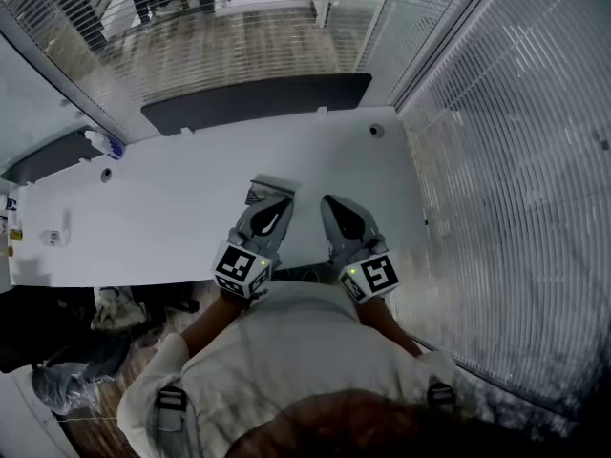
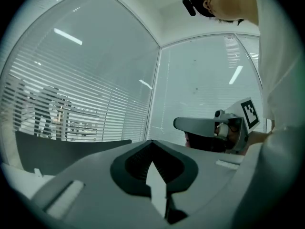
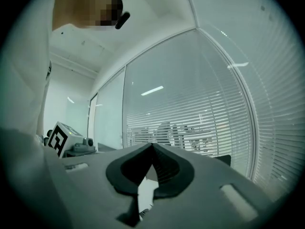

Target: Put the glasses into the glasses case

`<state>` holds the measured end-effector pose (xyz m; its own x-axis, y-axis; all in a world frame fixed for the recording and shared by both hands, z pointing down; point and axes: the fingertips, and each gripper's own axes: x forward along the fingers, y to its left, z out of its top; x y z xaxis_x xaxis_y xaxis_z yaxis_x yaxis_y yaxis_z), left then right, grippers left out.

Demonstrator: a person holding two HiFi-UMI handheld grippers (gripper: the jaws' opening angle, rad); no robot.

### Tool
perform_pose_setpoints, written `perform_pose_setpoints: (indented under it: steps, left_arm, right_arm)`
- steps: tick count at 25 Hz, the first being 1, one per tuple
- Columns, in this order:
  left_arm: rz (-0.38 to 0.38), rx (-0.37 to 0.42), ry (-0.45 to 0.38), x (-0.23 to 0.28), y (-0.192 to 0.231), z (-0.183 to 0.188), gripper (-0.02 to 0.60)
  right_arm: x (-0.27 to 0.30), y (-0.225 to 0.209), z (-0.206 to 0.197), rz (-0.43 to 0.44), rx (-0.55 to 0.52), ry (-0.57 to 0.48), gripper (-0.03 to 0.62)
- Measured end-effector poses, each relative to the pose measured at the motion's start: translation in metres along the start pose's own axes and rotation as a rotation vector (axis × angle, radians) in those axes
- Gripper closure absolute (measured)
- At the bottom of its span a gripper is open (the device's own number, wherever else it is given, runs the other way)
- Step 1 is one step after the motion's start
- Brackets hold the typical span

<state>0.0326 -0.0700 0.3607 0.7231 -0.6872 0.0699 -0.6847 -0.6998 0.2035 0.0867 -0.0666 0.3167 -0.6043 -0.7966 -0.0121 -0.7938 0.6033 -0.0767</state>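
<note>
Observed at the white table (image 1: 191, 208): the person stands at its near edge with both tools lifted clear of the surface and held close to the pale shirt (image 1: 305, 351), side by side and pointing level toward the far blinds (image 1: 516, 160). The left gripper (image 1: 279, 202) has its jaws pressed together with nothing between them; its own view shows the dark pads (image 2: 136, 163) meeting at the tip, and only glass wall beyond. The right gripper (image 1: 330, 202) is likewise clenched on nothing, its jaws meeting in its own view. What appears to be the glasses case (image 1: 270, 190) lies flat on the table just beyond the left gripper's tip, partly covered by it from the head view; whether its lid is up or down cannot be made out. The glasses themselves show in no view; they may be inside the case or hidden under the grippers, and this cannot be settled. Assessment: no handling step is under way, since neither tool touches anything. This reads as either the start or the close of the job. If work is left, the next move calls for lowering both tools to the table, parting the jaws, and finding the glasses before steadying the case.
</note>
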Motion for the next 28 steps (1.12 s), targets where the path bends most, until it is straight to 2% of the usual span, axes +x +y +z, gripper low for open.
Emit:
perform_pose_setpoints:
  steps: [4, 12, 20, 28]
  left_arm:
    - [0.003, -0.015, 0.007, 0.010, -0.002, -0.004, 0.583]
    - [0.006, 0.001, -0.024, 0.016, -0.005, 0.017, 0.583]
    - [0.013, -0.007, -0.029, 0.016, -0.005, 0.018, 0.583]
    - [0.018, -0.001, -0.014, 0.022, -0.005, 0.008, 0.583]
  right_arm:
    - [-0.002, -0.009, -0.005, 0.013, 0.026, -0.005, 0.592]
    - [-0.002, -0.008, 0.007, 0.026, 0.036, -0.018, 0.592]
    - [0.001, -0.007, 0.006, 0.059, 0.041, -0.011, 0.592]
    - [0.002, -0.018, -0.004, 0.048, 0.050, -0.011, 0.592]
